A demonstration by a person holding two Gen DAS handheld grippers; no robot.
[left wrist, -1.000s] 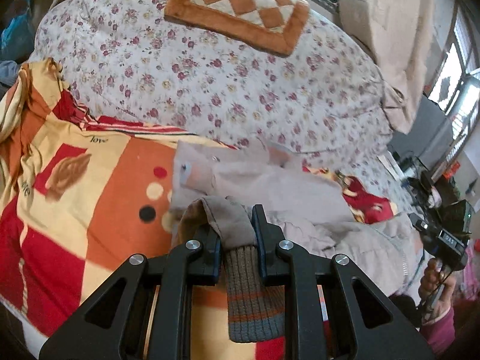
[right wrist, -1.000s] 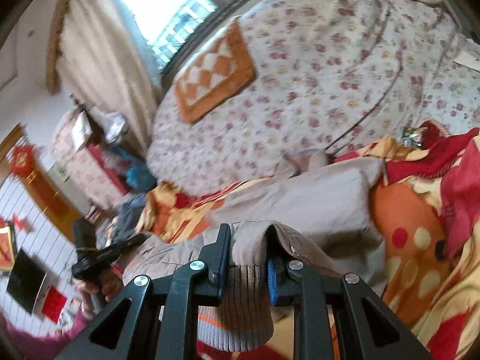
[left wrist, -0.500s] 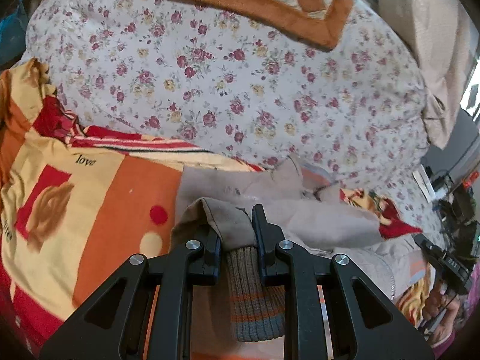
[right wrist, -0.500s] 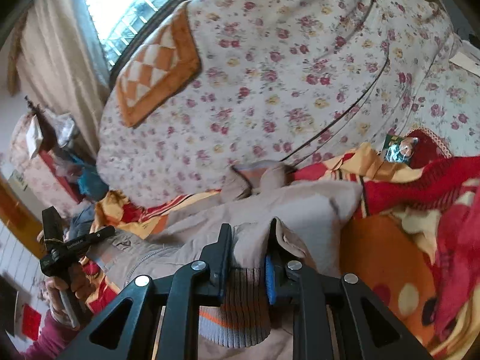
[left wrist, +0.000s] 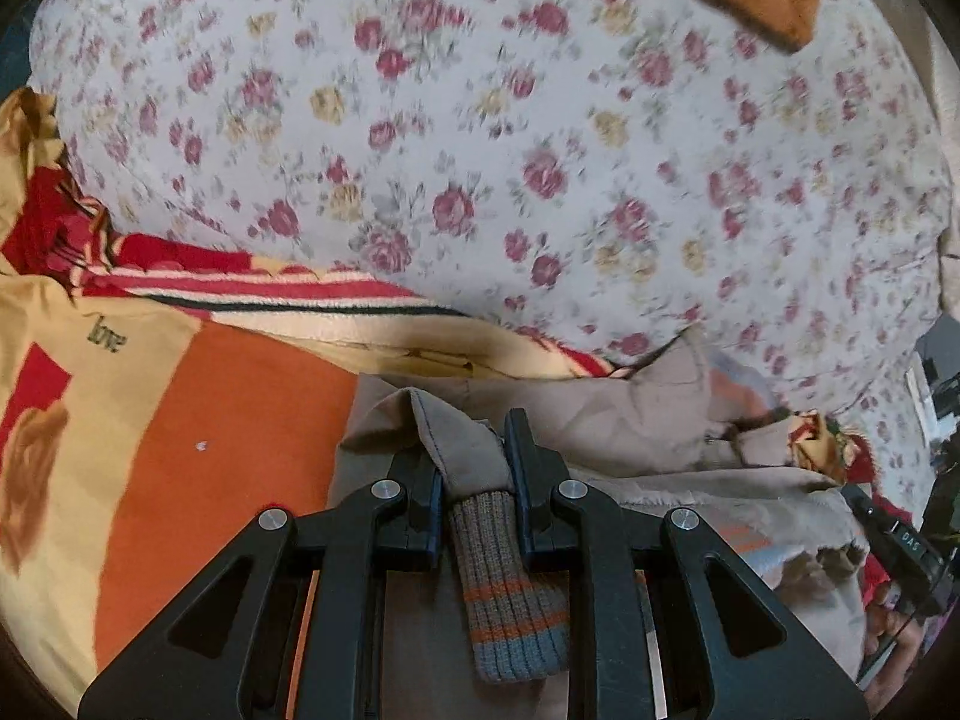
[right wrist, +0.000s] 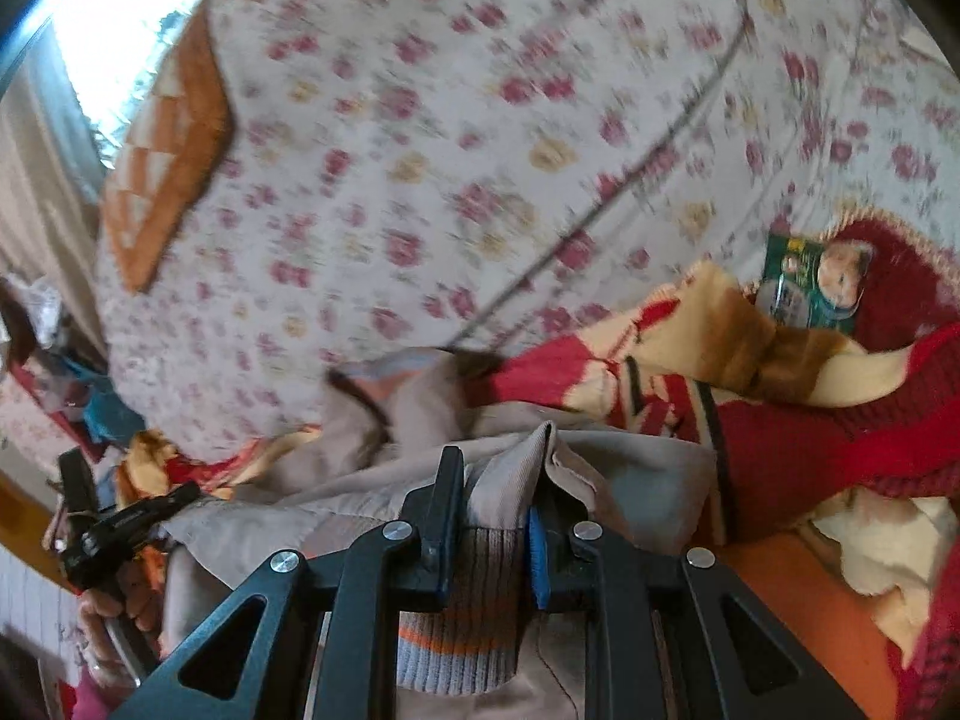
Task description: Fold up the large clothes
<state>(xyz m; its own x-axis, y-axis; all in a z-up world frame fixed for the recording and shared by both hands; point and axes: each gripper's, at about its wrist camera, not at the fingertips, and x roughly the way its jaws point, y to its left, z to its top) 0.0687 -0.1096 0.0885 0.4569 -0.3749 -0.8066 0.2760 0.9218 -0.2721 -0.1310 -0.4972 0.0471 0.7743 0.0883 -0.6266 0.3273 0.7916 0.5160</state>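
A beige jacket [left wrist: 648, 426] lies on the patterned blanket [left wrist: 198, 420] on a bed; it also shows in the right wrist view [right wrist: 630, 480]. My left gripper [left wrist: 474, 450] is shut on the jacket's hem, and the striped knit cuff [left wrist: 510, 594] hangs down between its fingers. My right gripper [right wrist: 498, 480] is shut on the other end of the hem, with a striped knit band [right wrist: 462, 630] hanging below it. The jacket's collar [right wrist: 390, 384] lies against the floral quilt. The other gripper shows far right in the left view [left wrist: 900, 546] and far left in the right view [right wrist: 114, 534].
A big floral quilt [left wrist: 480, 138] is heaped just beyond the jacket. An orange checked cushion [right wrist: 168, 162] rests on top of it. A small green packet [right wrist: 810, 288] lies on the red and yellow blanket [right wrist: 840, 432] at the right. A window [right wrist: 120, 18] is behind the bed.
Both grippers have moved forward toward the floral quilt, carrying the jacket's hem over its body toward the collar. The quilt now fills most of both views.
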